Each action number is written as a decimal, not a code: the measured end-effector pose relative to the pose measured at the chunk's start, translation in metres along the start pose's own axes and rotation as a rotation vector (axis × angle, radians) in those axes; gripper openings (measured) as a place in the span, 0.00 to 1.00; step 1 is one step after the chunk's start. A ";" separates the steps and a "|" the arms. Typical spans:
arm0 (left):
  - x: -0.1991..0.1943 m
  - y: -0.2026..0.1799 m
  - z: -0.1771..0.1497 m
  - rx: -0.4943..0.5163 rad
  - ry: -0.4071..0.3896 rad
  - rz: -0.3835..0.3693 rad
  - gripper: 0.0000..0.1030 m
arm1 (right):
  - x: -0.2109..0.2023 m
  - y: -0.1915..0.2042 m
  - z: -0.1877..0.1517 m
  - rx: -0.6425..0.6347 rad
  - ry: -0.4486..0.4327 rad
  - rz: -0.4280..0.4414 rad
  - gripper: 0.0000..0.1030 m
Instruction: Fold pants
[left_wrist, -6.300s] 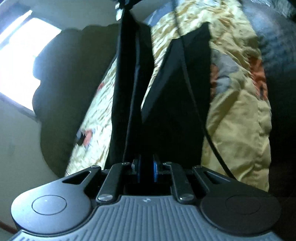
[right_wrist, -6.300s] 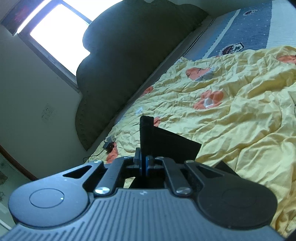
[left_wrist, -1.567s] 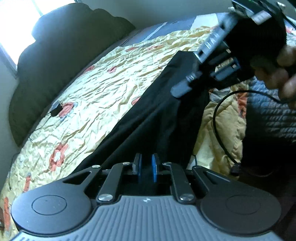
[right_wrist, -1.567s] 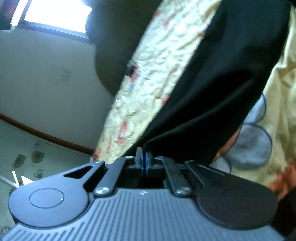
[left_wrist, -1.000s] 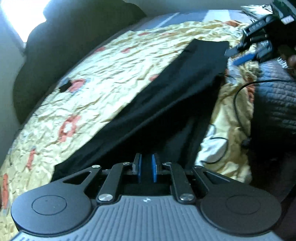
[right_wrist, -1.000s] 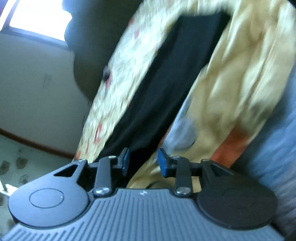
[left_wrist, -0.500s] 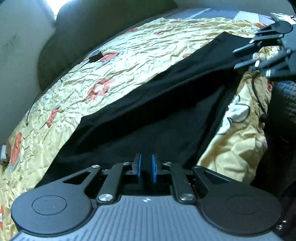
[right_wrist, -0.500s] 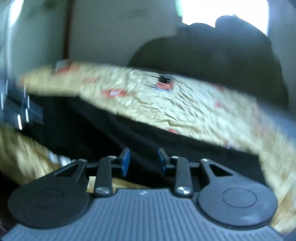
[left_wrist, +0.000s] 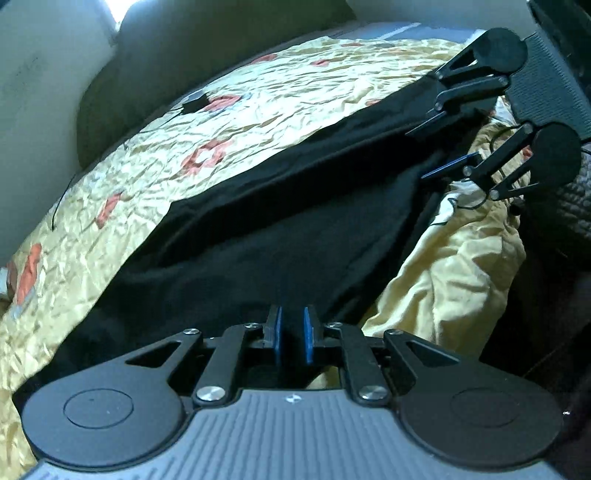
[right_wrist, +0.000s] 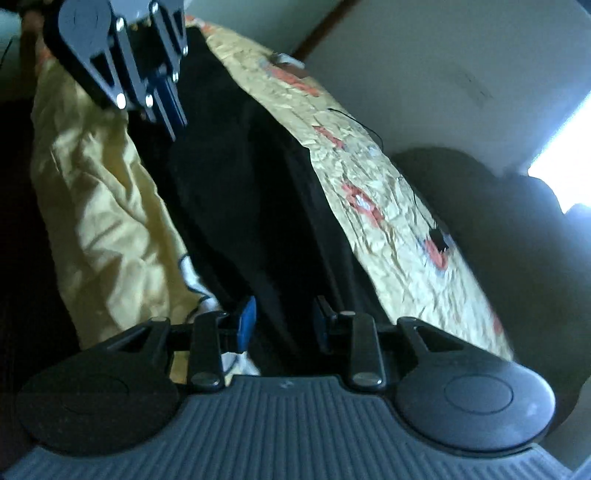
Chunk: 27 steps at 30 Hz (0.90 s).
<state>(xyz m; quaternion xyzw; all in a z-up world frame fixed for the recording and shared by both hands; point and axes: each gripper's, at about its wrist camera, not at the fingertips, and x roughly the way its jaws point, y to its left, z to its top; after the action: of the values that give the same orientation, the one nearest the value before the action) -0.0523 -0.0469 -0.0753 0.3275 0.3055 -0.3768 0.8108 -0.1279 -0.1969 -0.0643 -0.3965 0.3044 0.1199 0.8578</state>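
Pants: the black pants (left_wrist: 295, 229) lie stretched along the near edge of the bed, on the yellow quilt (left_wrist: 229, 122) with orange flower prints; in the right wrist view they run as a dark band (right_wrist: 251, 192) from one gripper to the other.

Left gripper: the left gripper (left_wrist: 291, 334) sits at one end of the cloth, its blue pads drawn close with only a narrow slot between them. Black fabric lies right in front of the pads, but whether any is pinched there cannot be told.

Right gripper: the right gripper (right_wrist: 284, 325) has its jaws spread wide, black cloth lying in the gap, nothing clamped.

Change: 1.6 s ago the right jaws were pressed together on the fabric and the pants hung lifted; a second ago they had parted, and now the garment rests flat on the quilt. The left pads look unchanged in spacing.

Surroundings: a dark padded headboard (right_wrist: 517, 229) stands behind the bed, a small black object (left_wrist: 195, 103) lying on the quilt.
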 end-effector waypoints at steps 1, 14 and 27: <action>-0.001 0.000 -0.002 -0.010 -0.003 0.002 0.11 | 0.007 0.000 0.002 -0.026 0.014 -0.002 0.29; -0.012 0.010 -0.011 -0.054 -0.036 0.001 0.11 | 0.016 0.038 -0.005 -0.285 0.067 -0.044 0.02; -0.048 0.050 -0.040 -0.179 -0.029 0.156 0.12 | -0.029 0.040 0.000 -0.135 0.012 -0.074 0.51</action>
<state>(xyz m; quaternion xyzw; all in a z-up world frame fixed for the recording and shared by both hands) -0.0472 0.0280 -0.0491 0.2713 0.3000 -0.2886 0.8678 -0.1688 -0.1701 -0.0706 -0.4651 0.2857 0.1060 0.8312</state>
